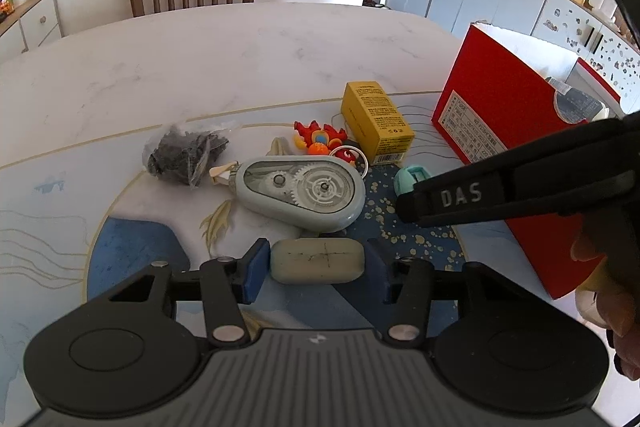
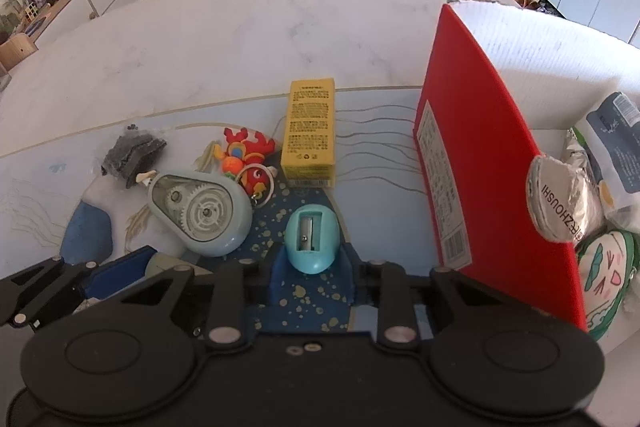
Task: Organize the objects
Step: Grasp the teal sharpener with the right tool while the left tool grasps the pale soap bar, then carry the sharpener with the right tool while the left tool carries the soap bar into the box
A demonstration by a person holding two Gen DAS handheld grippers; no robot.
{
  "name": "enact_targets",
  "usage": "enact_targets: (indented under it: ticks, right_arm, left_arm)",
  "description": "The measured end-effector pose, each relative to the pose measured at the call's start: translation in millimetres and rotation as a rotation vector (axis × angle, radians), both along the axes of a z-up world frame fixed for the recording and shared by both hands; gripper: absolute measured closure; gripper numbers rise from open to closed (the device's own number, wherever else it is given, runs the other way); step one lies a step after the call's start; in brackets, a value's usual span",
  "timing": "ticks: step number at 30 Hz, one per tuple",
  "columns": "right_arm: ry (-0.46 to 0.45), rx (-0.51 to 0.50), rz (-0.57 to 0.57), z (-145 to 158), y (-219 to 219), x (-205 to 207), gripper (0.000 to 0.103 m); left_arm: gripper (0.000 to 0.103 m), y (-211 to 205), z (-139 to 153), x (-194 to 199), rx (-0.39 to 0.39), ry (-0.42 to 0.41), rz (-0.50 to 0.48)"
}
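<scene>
Left hand-held gripper (image 1: 318,269), low centre of its frame, has its blue pads closed against both ends of a grey eraser (image 1: 317,261) just above the patterned mat on the counter (image 1: 240,47). Right hand-held gripper (image 2: 312,267), low centre of its own view, stands open around a teal egg-shaped pencil sharpener (image 2: 312,240), its pads apart from it. Mid-frame lie a correction tape dispenser (image 2: 200,215), a red toy keychain (image 2: 248,159) and a yellow carton (image 2: 310,131). At right stands an open red box (image 2: 488,163).
</scene>
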State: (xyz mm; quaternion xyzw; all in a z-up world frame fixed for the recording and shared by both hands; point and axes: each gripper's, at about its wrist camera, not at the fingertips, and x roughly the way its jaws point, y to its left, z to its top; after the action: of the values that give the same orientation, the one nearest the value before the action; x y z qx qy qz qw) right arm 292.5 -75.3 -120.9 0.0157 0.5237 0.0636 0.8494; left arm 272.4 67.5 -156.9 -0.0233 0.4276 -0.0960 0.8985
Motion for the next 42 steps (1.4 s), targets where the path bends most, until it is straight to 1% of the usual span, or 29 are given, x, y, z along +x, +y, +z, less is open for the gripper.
enact_targets:
  ticks: [8,15,20,26,32,37,42]
  right_arm:
    - [-0.035,0.054,-0.006,19.7,-6.8,-11.9,0.076]
    - [-0.072,0.092,0.012,50.8,-16.3,-29.4,0.076]
    - [-0.119,0.115,0.021,77.7,-30.5,-43.0,0.076]
    - [-0.169,0.133,0.028,101.4,-50.5,-57.9,0.076]
    - [-0.211,0.139,0.034,117.0,-73.5,-72.7,0.076]
    - [-0.227,0.141,0.038,122.8,-96.6,-82.3,0.076]
    - [-0.239,0.143,0.029,125.1,-126.2,-92.3,0.076]
  left_arm:
    - [0.052,2.9,19.1,-11.7,-0.008,-0.024,0.008]
    - [0.052,5.7,47.7,-22.5,-0.03,-0.061,0.004]
    - [0.052,-0.5,69.6,-33.7,-0.029,-0.107,-0.019]
    - [0.052,-10.0,91.5,-43.6,-0.039,-0.137,-0.013]
    - [0.052,-27.7,111.8,-49.9,-0.059,-0.159,-0.03]
    - [0.052,-50.0,129.4,-53.2,-0.101,-0.172,-0.067]
    - [0.052,-81.3,139.0,-54.4,-0.093,-0.194,-0.104]
